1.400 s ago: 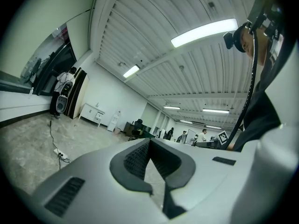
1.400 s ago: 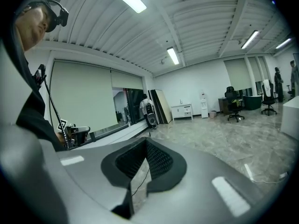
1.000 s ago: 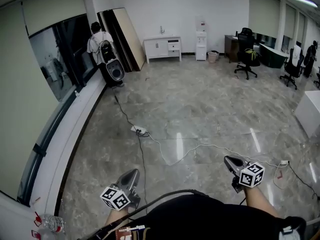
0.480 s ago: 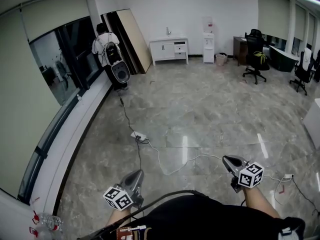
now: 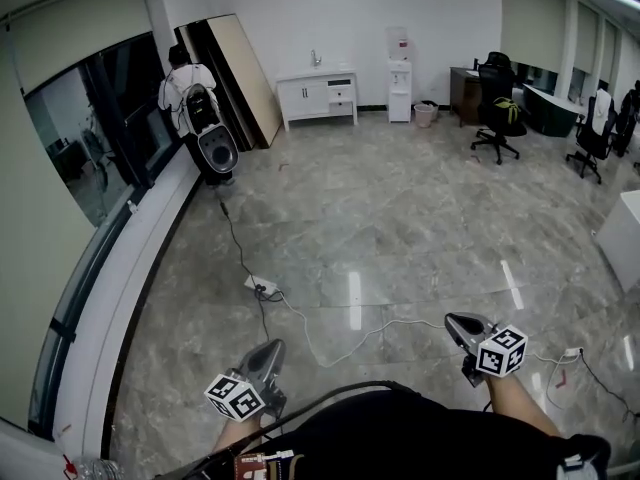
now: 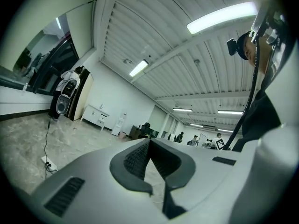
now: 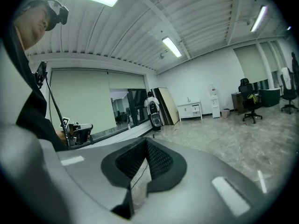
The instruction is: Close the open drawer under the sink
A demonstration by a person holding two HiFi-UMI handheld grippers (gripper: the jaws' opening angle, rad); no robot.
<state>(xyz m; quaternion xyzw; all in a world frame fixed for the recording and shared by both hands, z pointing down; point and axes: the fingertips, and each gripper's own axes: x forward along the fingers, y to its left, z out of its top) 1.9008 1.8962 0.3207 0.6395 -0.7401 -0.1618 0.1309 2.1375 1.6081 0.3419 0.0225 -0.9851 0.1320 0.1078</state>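
Observation:
A white sink cabinet [image 5: 318,94] stands against the far wall, across the room from me. One small drawer [image 5: 343,96] on its right side juts out a little. The same cabinet shows tiny in the left gripper view [image 6: 96,113] and in the right gripper view [image 7: 189,109]. My left gripper [image 5: 268,349] is at the bottom left of the head view, shut and holding nothing [image 6: 148,141]. My right gripper [image 5: 456,321] is at the bottom right, also shut and holding nothing [image 7: 145,142]. Both point across the marble floor, far from the cabinet.
A person with a backpack [image 5: 185,86] stands by the window beside a speaker [image 5: 217,150] and leaning boards [image 5: 242,66]. A cable and power strip [image 5: 261,288] lie on the floor ahead. A water dispenser [image 5: 399,90], a bin [image 5: 427,113] and office chairs [image 5: 495,108] line the back right.
The power strip and floor have slid nearer and lower in the head view as I advance across the room. Both grippers keep their places in the view and stay shut.

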